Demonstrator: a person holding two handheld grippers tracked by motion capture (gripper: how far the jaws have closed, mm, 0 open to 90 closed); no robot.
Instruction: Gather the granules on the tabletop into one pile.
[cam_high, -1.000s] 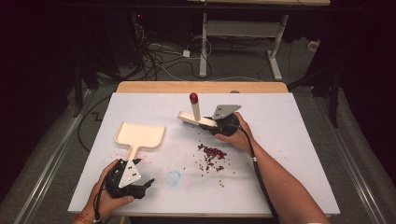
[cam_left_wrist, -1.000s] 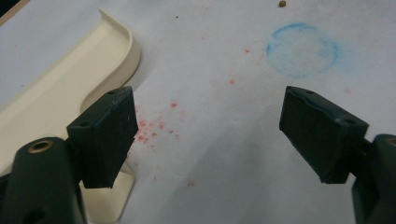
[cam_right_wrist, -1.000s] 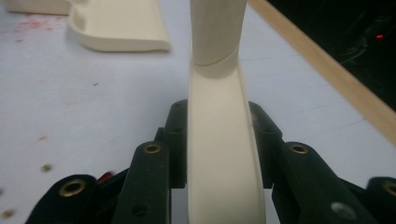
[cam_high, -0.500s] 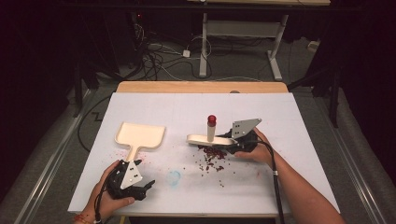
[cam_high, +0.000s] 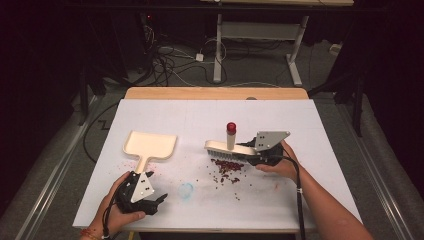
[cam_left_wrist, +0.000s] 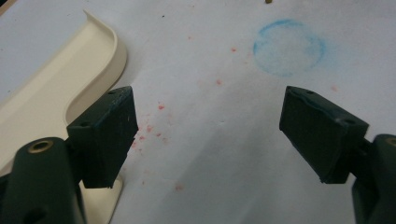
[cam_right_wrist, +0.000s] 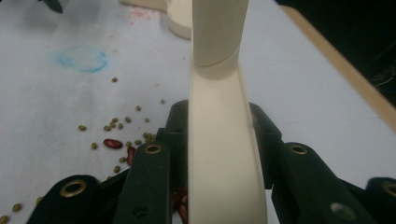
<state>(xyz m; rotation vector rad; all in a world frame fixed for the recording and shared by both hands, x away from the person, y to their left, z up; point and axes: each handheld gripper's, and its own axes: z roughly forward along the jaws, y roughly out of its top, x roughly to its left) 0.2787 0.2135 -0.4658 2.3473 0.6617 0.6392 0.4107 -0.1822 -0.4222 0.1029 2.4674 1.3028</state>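
Two hand-held grippers | right hand-held gripper (cam_high: 250, 152) pinching brush (cam_high: 227, 147), long axis level, directly over beans (cam_high: 227, 167) | left hand-held gripper (cam_high: 150, 202) spread, beside dustpan (cam_high: 149, 146)

The table (cam_high: 320, 130) has a white top, with a strip of bare wood (cam_high: 215, 93) along its far edge. A faint blue ring (cam_high: 185, 190) is drawn on the top near the front edge, and pink specks (cam_left_wrist: 154, 126) stain the surface close by. On the dark floor beyond the table lies a tangle of cables (cam_high: 170, 62). Behind them stand the white legs of a second table (cam_high: 218, 50), joined by a white crossbar. A black stand leg (cam_high: 356, 107) rises at the right.
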